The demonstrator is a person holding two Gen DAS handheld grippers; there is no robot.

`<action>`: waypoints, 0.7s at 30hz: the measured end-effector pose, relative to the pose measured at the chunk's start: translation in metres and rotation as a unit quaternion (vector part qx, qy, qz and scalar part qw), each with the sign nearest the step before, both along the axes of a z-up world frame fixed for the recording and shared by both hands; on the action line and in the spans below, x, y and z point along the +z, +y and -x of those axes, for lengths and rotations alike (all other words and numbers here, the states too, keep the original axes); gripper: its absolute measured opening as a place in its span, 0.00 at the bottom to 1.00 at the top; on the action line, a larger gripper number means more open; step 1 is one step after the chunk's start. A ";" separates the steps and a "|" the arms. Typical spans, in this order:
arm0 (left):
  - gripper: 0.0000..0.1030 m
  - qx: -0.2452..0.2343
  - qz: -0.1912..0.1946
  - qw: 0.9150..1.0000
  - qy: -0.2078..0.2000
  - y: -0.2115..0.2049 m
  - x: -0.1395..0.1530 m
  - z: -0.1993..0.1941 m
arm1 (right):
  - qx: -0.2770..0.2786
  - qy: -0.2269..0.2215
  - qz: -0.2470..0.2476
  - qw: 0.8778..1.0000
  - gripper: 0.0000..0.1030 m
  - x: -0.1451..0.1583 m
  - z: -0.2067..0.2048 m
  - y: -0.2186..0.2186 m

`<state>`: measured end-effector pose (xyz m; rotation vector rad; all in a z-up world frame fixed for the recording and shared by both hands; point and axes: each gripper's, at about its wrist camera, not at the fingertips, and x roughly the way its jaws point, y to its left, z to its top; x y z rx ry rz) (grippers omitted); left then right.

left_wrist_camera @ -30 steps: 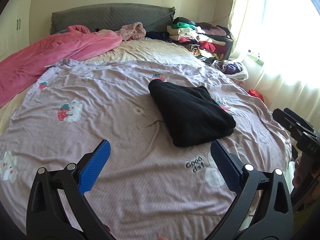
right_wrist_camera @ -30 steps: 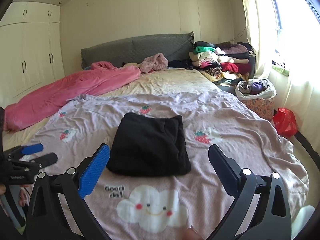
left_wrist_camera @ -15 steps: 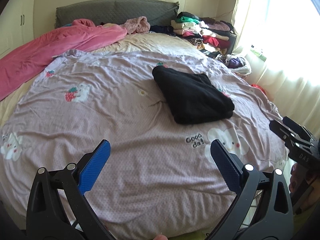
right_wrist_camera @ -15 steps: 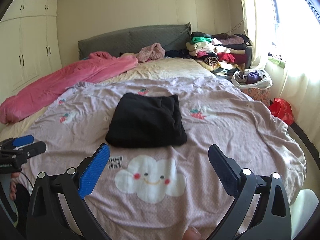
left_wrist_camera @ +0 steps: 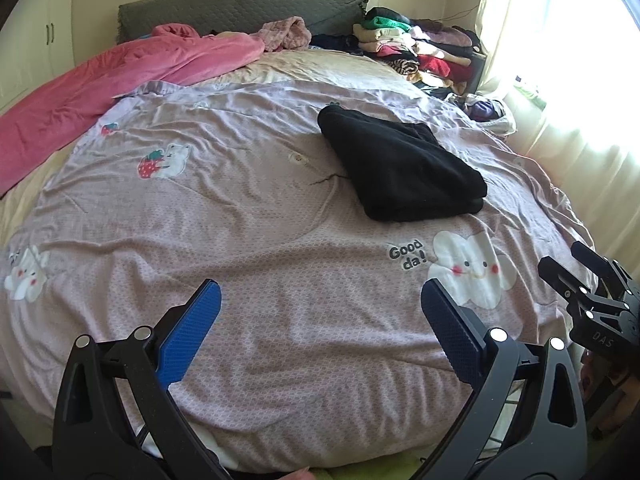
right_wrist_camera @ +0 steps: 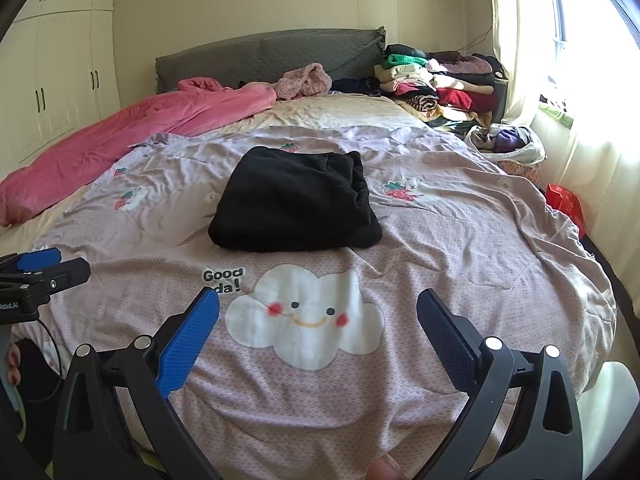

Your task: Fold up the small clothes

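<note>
A black garment lies folded in a compact rectangle on the purple printed bedspread; it also shows in the right wrist view. My left gripper is open and empty, held near the bed's front edge, well short of the garment. My right gripper is open and empty, over the cloud print, also short of the garment. Each gripper shows at the edge of the other's view: the right one, the left one.
A pink blanket lies along the bed's left side. A stack of folded clothes sits at the back right by the grey headboard. A basket of clothes and a red bag stand right of the bed, by the curtain.
Both grippers have pulled back from the folded black garment toward the bed's front edge. The garment has stayed where it was. Both stay open.
</note>
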<state>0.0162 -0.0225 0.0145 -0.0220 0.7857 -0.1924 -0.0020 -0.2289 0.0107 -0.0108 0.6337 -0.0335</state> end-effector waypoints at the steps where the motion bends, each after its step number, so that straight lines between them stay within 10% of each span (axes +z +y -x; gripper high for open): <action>1: 0.91 0.000 -0.001 1.000 -0.001 0.000 0.000 0.000 | 0.000 0.002 -0.001 1.000 0.96 0.000 -0.001 0.000; 21: 0.91 0.000 -0.002 1.000 -0.001 -0.002 0.001 0.001 | -0.002 0.010 -0.006 1.000 0.96 -0.005 0.002 -0.002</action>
